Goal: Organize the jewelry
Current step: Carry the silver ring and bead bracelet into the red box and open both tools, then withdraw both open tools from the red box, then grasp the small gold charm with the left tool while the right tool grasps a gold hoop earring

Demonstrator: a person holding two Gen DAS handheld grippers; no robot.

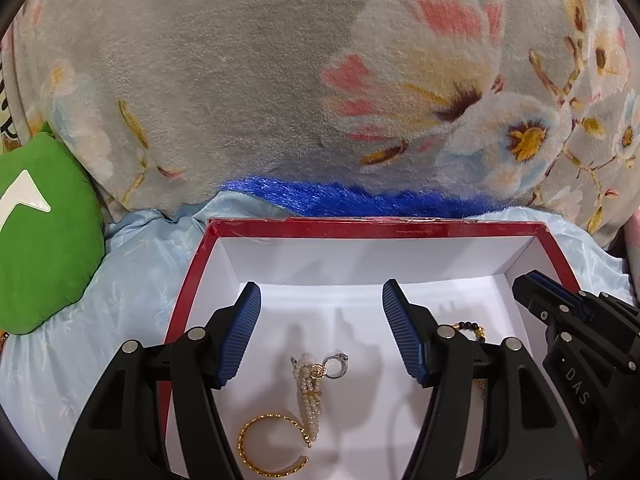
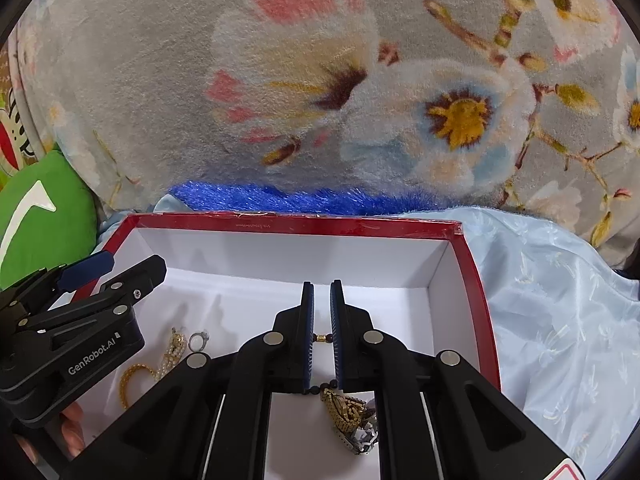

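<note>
Left claw [image 1: 320,332] wide and empty; right claw [image 2: 322,336] nearly closed over one beaded strand [image 2: 322,337]; one red box [image 1: 400,227].

Matt white cardboard box [image 1: 400,256], fuzzy blanket [image 1: 240,80], glossy gold bangle [image 1: 256,432].

Each claw [image 1: 320,332] is black plastic with ribbed blue pads [image 1: 240,336], round silver screws and white lettering.

- Both views are bright and evenly lit, with sharp focus at centre.
- Soft shadows fall toward twelve o'clock on the white box floor [image 1: 360,300].
- Fisheye bending and black vignette mark the corners.
</note>
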